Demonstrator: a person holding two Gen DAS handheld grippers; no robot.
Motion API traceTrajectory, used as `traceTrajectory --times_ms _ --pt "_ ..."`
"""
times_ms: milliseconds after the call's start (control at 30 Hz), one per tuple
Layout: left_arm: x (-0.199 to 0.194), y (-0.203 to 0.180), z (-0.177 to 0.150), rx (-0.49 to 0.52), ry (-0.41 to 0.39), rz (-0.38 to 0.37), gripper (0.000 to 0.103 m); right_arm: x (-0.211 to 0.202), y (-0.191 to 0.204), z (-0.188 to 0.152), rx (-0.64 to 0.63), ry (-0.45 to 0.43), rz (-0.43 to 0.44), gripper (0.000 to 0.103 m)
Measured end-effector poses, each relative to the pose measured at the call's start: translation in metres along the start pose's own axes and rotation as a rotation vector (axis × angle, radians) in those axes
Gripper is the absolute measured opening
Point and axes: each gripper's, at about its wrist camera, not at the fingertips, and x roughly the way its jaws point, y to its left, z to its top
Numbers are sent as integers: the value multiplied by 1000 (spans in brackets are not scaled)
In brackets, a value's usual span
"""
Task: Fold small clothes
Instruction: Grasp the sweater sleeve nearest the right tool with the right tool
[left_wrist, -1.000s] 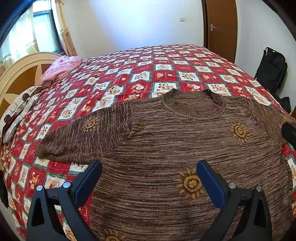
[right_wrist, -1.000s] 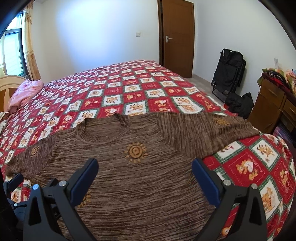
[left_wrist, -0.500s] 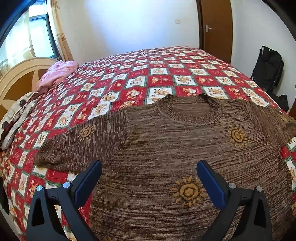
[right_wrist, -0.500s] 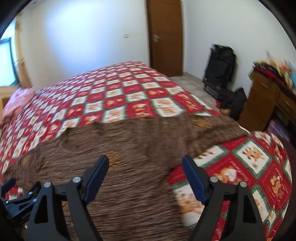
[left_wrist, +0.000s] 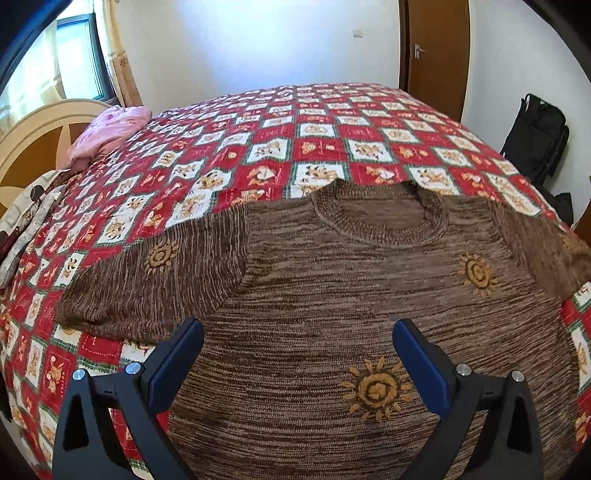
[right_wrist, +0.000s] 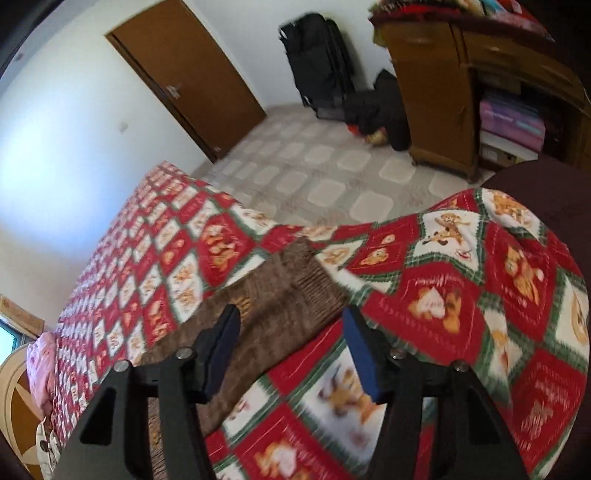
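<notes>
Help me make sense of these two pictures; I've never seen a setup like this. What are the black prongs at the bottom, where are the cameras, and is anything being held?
There is no robot here: a person holds a two-finger gripper in each hand, and a wide-angle camera on each one looks forward along its fingers. The black prongs with blue pads are those fingers.

The left camera shows the left gripper open above a brown sweater with orange sun motifs. It lies spread flat on a bed with a red patchwork quilt.

The right camera is tilted and a little blurred. The right gripper is open, with the end of one sleeve between its fingers, not gripped. Behind are a wooden cabinet and a black bag.

Nothing is held yet.
</notes>
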Motion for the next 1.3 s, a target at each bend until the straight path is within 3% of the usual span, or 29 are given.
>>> traceTrajectory --times_ms 67,200,300,467,533,733,833,1000,1167,1300 --pt "3 -2 -1 4 9 3 102 17 -3 6 9 27 -64 61" --pt "9 -4 0 9 23 16 102 44 -7 3 9 103 -58 58" --pt "14 -5 1 2 40 18 102 45 -2 5 -40 77 -70 56" --pt "15 -6 0 16 45 28 102 73 15 7 -138 102 -118 39" --pt "15 -3 -1 7 43 32 102 76 18 5 -176 95 -168 12" --pt "14 10 1 -24 42 32 102 59 18 7 -163 47 -171 10" --pt "10 20 3 -51 30 37 102 41 52 2 -249 14 -126 10" --pt "1 37 4 -80 4 55 102 6 145 -31 -455 3 27 10" --pt "-7 60 4 -128 -15 73 102 -6 241 -112 -689 52 212 10" --pt "-9 79 1 -156 -23 99 102 7 282 -194 -824 124 317 10"
